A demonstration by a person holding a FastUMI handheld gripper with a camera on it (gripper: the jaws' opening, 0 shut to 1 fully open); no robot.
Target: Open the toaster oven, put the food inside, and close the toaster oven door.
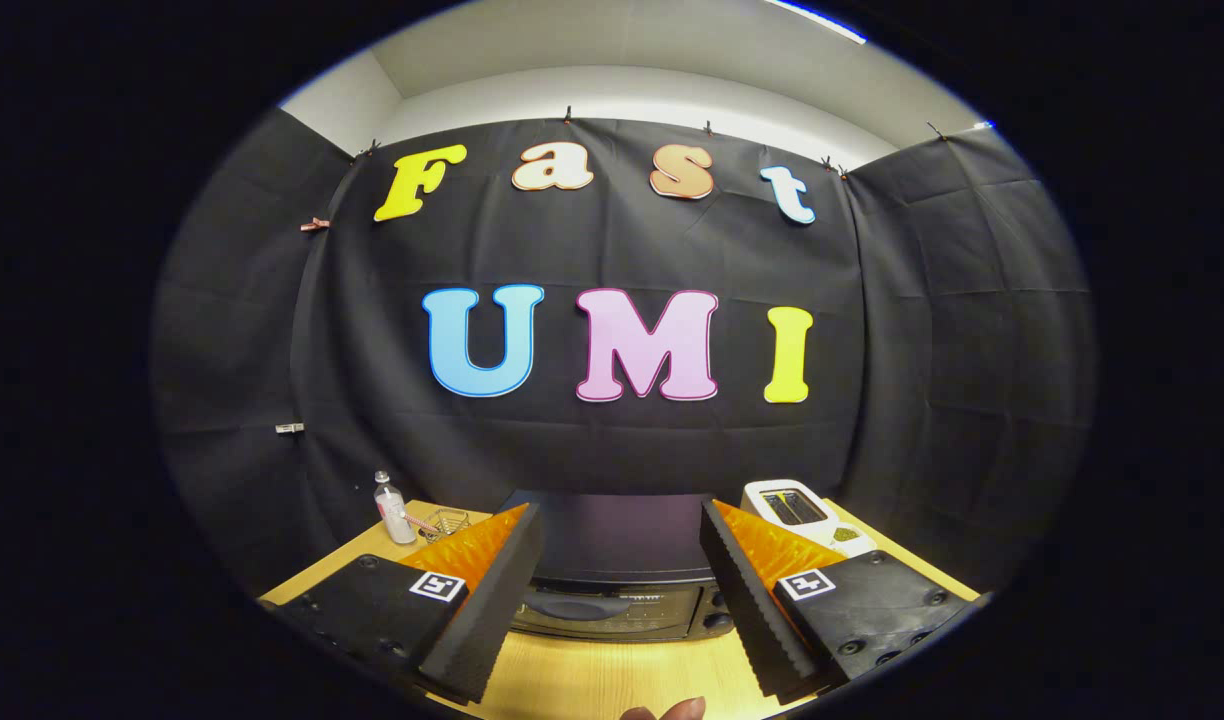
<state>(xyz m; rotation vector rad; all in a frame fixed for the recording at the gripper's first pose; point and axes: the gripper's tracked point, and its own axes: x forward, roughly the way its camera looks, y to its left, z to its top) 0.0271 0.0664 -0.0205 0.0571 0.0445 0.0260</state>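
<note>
A dark toaster oven [612, 570] stands on the wooden table [592, 675], just ahead of my fingers, and I look down on its flat top. Its door looks closed, with the curved handle [577, 606] across the front and a knob [714, 621] at the right. My gripper [617, 520] hovers above and in front of it, open, with nothing between the fingers. The food is hidden from me.
A white slot toaster [797, 508] sits to the right of the oven. To its left stand a clear plastic bottle [392, 510] and a small wire basket [445, 522]. Fingertips of a person's hand [667, 711] show at the table's near edge.
</note>
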